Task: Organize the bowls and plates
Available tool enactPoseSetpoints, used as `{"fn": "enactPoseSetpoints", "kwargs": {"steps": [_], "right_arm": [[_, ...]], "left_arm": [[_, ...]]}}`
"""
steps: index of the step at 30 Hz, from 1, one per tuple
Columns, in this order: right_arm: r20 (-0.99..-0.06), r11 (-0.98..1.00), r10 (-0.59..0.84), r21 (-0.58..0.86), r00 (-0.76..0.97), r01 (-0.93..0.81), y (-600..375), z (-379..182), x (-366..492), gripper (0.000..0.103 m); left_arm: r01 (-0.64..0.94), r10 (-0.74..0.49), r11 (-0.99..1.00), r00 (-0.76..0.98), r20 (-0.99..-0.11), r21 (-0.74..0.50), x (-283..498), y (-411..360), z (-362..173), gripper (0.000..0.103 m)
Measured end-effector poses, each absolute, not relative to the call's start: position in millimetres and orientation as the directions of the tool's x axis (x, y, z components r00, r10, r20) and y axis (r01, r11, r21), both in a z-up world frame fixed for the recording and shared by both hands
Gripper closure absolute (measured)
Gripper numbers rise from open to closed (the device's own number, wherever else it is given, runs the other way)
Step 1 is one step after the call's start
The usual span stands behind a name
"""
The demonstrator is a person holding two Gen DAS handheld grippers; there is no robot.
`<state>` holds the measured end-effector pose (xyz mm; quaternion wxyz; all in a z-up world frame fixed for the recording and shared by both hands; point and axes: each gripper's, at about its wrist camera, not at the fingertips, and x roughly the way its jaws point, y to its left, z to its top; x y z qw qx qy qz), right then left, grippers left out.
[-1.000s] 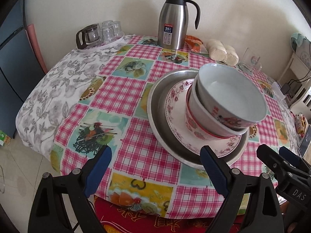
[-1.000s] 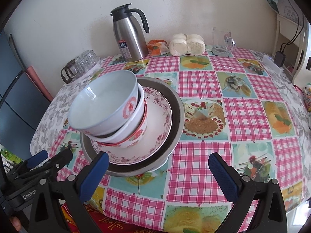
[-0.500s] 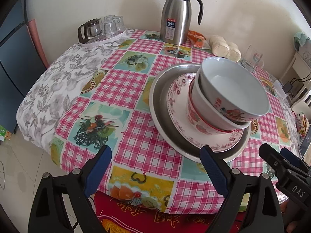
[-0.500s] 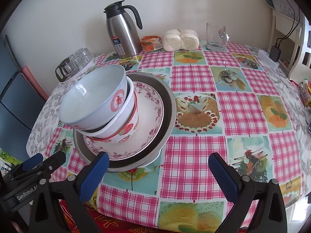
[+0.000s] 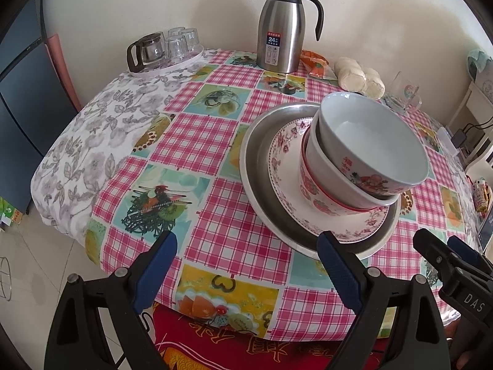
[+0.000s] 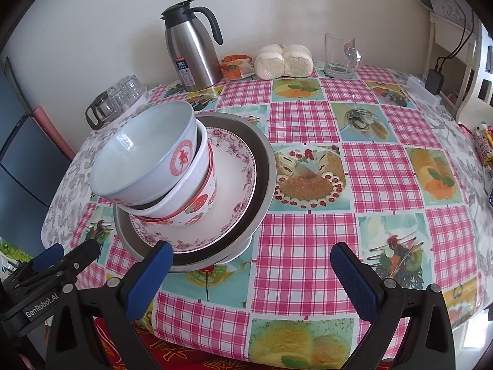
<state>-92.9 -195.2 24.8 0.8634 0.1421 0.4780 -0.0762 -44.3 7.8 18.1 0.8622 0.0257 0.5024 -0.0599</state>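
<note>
One stack of dishes stands on the checked tablecloth: a wide metal plate (image 5: 262,141) (image 6: 262,166) at the bottom, a floral-rimmed white plate (image 5: 283,166) (image 6: 234,166) on it, then three nested bowls leaning to one side, the topmost a white bowl (image 5: 372,141) (image 6: 144,154) with red print. My left gripper (image 5: 246,265) hangs open over the table's near edge, left of the stack, nothing between its blue pads. My right gripper (image 6: 252,265) is open too, just right of the stack's near rim, holding nothing.
At the back stand a steel thermos jug (image 5: 280,27) (image 6: 194,52), a tray of glasses with a small glass pot (image 5: 163,49), bagged buns (image 6: 283,61), an orange packet (image 5: 317,64) and a glass mug (image 6: 340,55). A white shelf with cables (image 6: 462,71) is at the right.
Both views have drawn back slightly from the table, so the stack sits a little farther off. The dishes have not moved and both grippers stay open.
</note>
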Motion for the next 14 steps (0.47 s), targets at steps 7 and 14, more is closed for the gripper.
{"fn": "enactPoseSetpoints", "kwargs": {"steps": [7,14], "right_arm": [[-0.849,0.947,0.006,0.174,0.528,0.269,-195.7,25.3,-92.9,0.0],[-0.853,0.946,0.004,0.172,0.523,0.274,-195.9,24.1,-92.1,0.0]], "left_arm": [[0.125,-0.086,0.992,0.505,-0.859,-0.026,-45.5,10.1,21.2,0.01],[0.122,-0.085,0.992,0.496,-0.864,-0.028,-44.2,9.7,19.1,0.01]]}}
